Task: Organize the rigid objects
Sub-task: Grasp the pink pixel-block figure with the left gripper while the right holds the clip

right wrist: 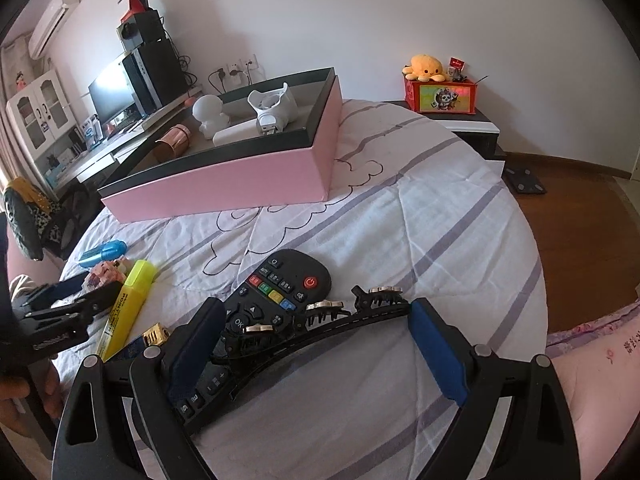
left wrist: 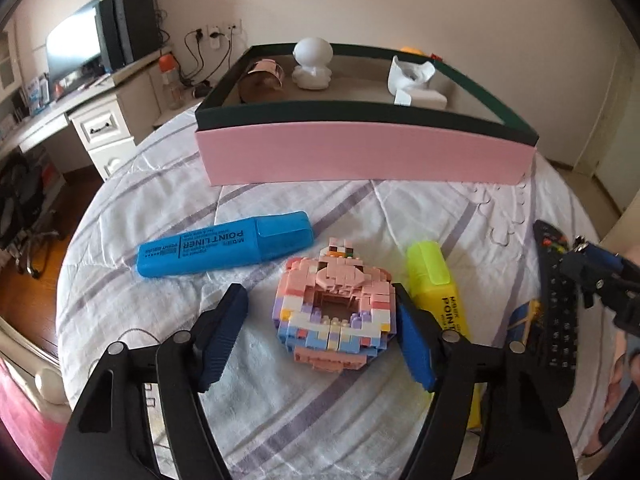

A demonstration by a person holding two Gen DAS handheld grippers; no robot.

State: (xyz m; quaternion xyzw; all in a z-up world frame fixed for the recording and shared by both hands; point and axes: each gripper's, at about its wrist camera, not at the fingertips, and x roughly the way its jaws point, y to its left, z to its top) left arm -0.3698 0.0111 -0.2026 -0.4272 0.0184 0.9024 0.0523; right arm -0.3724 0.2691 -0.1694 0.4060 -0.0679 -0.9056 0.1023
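Note:
A pink brick-built model (left wrist: 336,308) lies on the striped bed sheet between the fingers of my left gripper (left wrist: 320,296). The right pad (left wrist: 414,344) is at the model's edge and a gap shows at the left pad, so the gripper is open. A blue highlighter (left wrist: 224,246) lies to its left and a yellow highlighter (left wrist: 436,276) to its right. My right gripper (right wrist: 316,308) spans a long black hair clip (right wrist: 320,316) with gold ornaments, both clip ends against the pads, over a black remote (right wrist: 288,280). The pink box (left wrist: 360,152) stands behind.
The box holds a white figurine (left wrist: 314,62), a white plug-like item (left wrist: 412,76) and a copper cup (left wrist: 264,76). A small gold toy (right wrist: 154,334) lies beside the yellow highlighter. A desk with a monitor (left wrist: 76,48) is on the left, a bedside table (right wrist: 452,116) at the back right.

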